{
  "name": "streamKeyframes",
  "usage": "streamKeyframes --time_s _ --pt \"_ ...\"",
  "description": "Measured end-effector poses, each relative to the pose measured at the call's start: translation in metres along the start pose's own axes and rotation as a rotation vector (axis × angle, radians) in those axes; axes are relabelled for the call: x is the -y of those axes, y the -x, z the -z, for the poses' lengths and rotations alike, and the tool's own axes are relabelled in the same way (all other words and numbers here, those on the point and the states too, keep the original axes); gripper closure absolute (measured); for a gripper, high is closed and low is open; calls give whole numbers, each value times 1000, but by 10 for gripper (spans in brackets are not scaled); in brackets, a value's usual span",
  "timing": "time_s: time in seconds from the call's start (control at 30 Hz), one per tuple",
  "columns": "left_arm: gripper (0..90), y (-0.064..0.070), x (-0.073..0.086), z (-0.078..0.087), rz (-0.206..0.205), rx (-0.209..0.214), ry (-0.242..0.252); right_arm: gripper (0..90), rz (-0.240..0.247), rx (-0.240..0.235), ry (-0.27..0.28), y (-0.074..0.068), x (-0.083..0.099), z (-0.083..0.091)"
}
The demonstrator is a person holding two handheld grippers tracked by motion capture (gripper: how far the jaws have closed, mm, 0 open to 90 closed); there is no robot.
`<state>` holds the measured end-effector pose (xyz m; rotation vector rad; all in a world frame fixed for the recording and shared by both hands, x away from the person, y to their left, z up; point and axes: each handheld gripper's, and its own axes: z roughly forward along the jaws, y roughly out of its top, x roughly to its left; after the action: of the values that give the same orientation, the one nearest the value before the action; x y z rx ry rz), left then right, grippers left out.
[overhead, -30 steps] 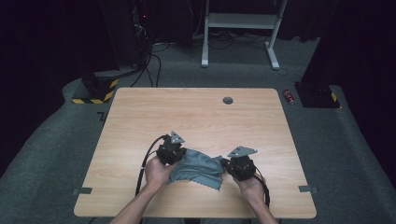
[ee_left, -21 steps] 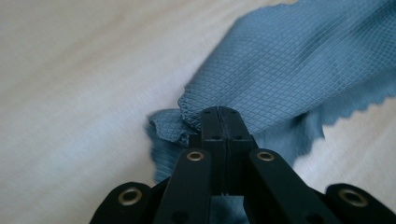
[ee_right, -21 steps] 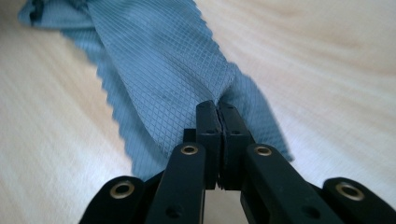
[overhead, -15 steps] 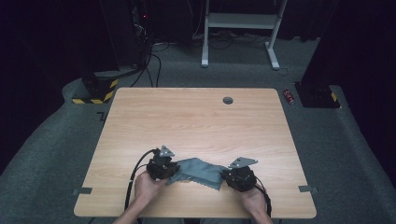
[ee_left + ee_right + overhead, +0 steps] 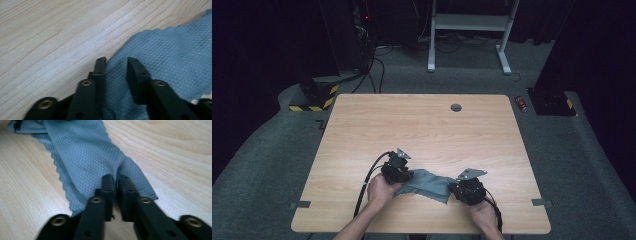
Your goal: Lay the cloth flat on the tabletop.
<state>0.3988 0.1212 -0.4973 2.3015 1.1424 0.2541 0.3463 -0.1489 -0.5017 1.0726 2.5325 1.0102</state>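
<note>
The right gripper (image 5: 116,178) pinched the grey-blue cloth (image 5: 85,152); the left gripper (image 5: 116,61), jaws apart, straddled the cloth's opposite edge.

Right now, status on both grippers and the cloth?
Left gripper jaws parted, cloth between them. Right gripper shut on cloth's other end. Cloth rumpled, low over the table near its front edge. Nothing in the way.

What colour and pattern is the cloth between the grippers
Grey-blue cloth with a fine diamond-grid weave, clearest in the right gripper view.
</note>
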Motion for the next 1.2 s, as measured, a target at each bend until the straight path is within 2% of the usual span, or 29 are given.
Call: streamKeyframes --time_s 0.03,0.07,0.13,0.17,0.27,0.37,0.43,0.5,0.57,0.6,0.7,0.83,1.0,1.1,1.2 --pt "814 1 -1 0 -16 3 -8 879 12 11 11 0 -4 2" --pt "814 1 -2 1 -27 4 -7 879 12 11 11 0 -4 2" --pt "897 3 -2 7 -32 23 25 883 22 23 38 0 -10 8" --pt "899 4 -2 10 -34 26 37 883 29 27 60 -2 -13 14" --pt "899 10 1 23 -54 33 80 883 44 28 75 -5 -14 18" --pt "900 17 9 36 -81 63 110 883 67 13 77 -12 -13 19" --pt "900 21 15 35 -98 69 87 883 90 -8 50 -19 -9 14" --pt "898 19 18 32 -95 45 76 883 130 -23 4 -26 -4 4" --pt "789 12 17 29 -53 17 79 883 156 -29 -20 -30 0 -3" --pt "727 9 15 26 -22 10 79 883 150 -36 -18 -31 1 -5" --pt "606 1 8 17 10 -32 62 877 131 -39 -10 -30 1 -4" --pt "592 -1 1 5 11 -42 38 801 100 -18 15 -23 -1 4" --pt "667 -1 -2 -5 4 -40 6 719 34 25 53 -9 1 12" --pt "760 -2 -4 -5 -9 -39 -9 670 -8 45 37 0 3 10" --pt "861 0 -4 -5 -18 -22 -18 680 -48 32 0 8 6 3"
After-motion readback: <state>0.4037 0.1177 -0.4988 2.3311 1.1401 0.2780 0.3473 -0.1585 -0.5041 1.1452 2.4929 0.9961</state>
